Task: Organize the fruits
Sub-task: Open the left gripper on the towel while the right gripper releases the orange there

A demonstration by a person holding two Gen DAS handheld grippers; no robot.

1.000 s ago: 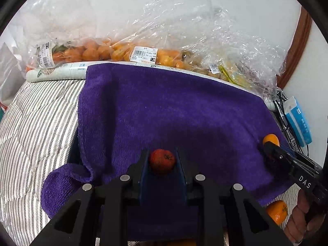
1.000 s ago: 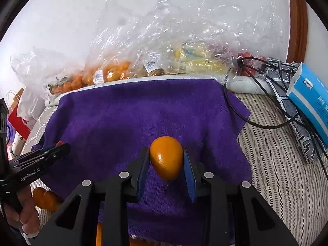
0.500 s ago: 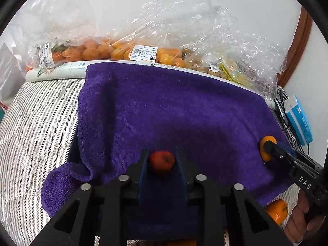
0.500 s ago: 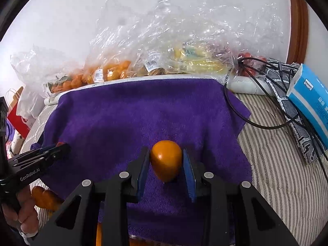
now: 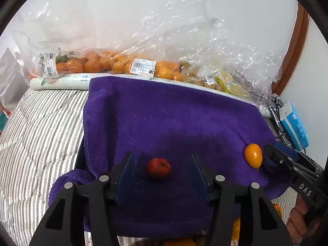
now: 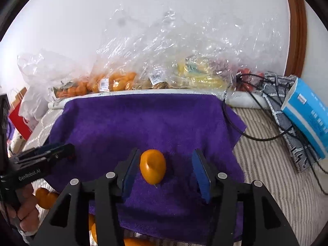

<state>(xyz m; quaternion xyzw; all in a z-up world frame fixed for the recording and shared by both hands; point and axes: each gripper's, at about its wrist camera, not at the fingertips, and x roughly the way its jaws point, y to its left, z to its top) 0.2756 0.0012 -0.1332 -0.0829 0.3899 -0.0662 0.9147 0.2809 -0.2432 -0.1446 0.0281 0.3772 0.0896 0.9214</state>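
Note:
A small red fruit [image 5: 158,167] lies on the purple towel [image 5: 174,112] between the jaws of my left gripper [image 5: 160,157]. Those jaws are opening and neither pad touches the fruit. An orange, pear-shaped fruit [image 6: 152,166] rests on the towel [image 6: 143,119] inside my right gripper [image 6: 166,152], whose jaws are also opening. It sits close to the left pad, with a wide gap on its right. In the left wrist view the same orange fruit [image 5: 253,155] shows at the right beside the right gripper [image 5: 272,151]. In the right wrist view the left gripper [image 6: 67,149] appears at the left.
Clear plastic bags of orange fruit [image 5: 98,63] and yellow fruit [image 6: 194,75] line the wall behind the towel. A blue tissue box [image 6: 309,114] and black cables [image 6: 256,123] lie to the right on the striped bedding [image 5: 37,127]. More orange fruits [image 6: 44,197] sit at the near edge.
Both grippers' jaws have spread apart. The red fruit and the orange fruit, gripped before, now lie free on the towel. Neither hand has shifted much.

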